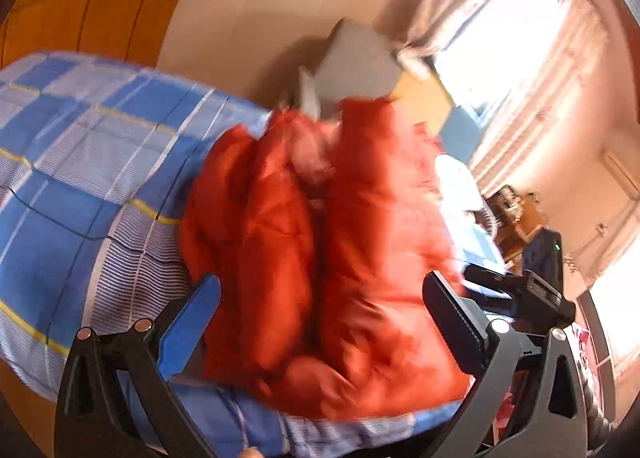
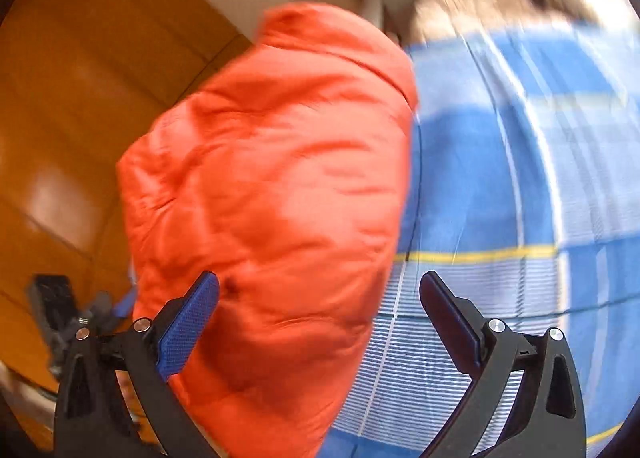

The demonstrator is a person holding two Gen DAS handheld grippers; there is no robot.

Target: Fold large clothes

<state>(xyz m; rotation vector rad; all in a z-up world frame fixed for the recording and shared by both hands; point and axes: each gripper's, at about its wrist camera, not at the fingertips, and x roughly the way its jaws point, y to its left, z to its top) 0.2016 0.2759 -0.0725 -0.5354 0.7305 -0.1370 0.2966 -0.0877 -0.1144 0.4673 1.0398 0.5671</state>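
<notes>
Item: red padded jacket (image 1: 332, 242), bunched lengthwise on the blue checked bed cover (image 1: 80, 146), centre of both views. Left tongs (image 1: 320, 322) and right tongs (image 2: 320, 318) both spread wide, holding nothing. Advice: grip an outer hem, not bulk. Left view alone shows a window (image 1: 508, 38); right view, wooden floor (image 2: 72, 106)

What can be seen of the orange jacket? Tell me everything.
The orange jacket is a puffy, quilted garment of smooth, slightly shiny fabric. It lies bunched in a rounded heap on the blue checked bedcover, near the bed's edge, its folds running lengthwise; a paler inner patch shows near the top. Both pictures are blurred. The left hand-held gripper and right hand-held gripper are open just before it, not clamping it.
</notes>
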